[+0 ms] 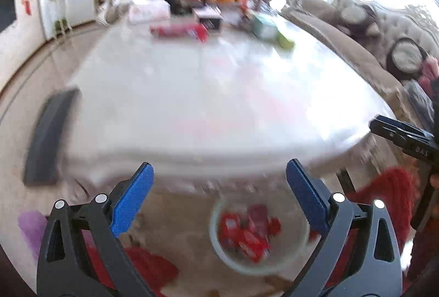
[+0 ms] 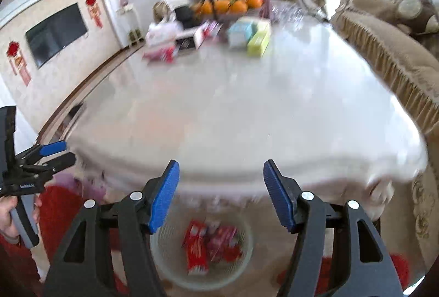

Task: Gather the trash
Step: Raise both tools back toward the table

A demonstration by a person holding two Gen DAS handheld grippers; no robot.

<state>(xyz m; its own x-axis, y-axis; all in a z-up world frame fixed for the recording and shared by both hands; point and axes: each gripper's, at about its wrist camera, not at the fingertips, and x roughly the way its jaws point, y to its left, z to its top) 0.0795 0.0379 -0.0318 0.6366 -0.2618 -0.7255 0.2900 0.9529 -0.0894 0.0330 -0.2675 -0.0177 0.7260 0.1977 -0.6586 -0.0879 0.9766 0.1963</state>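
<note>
white table (image 2: 247,110) seen centre; oranges (image 2: 230,4) and boxes (image 2: 258,41) at far end, sofa (image 2: 384,55) right, tv (image 2: 56,33) left.

Bright daylight, blown out at the upper right behind the beige fringed sofa (image 2: 389,55). Glare on the glossy white marble table (image 1: 214,94). Heavy motion blur throughout; fisheye bending, dark corners.

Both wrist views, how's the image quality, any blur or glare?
Left wrist view: white glossy table and round pale waste bin are motion-smeared, windows blown out; left gripper stays sharp. Right wrist view: similar smear and glare on the table; right gripper crisp; fisheye bends edges.
</note>
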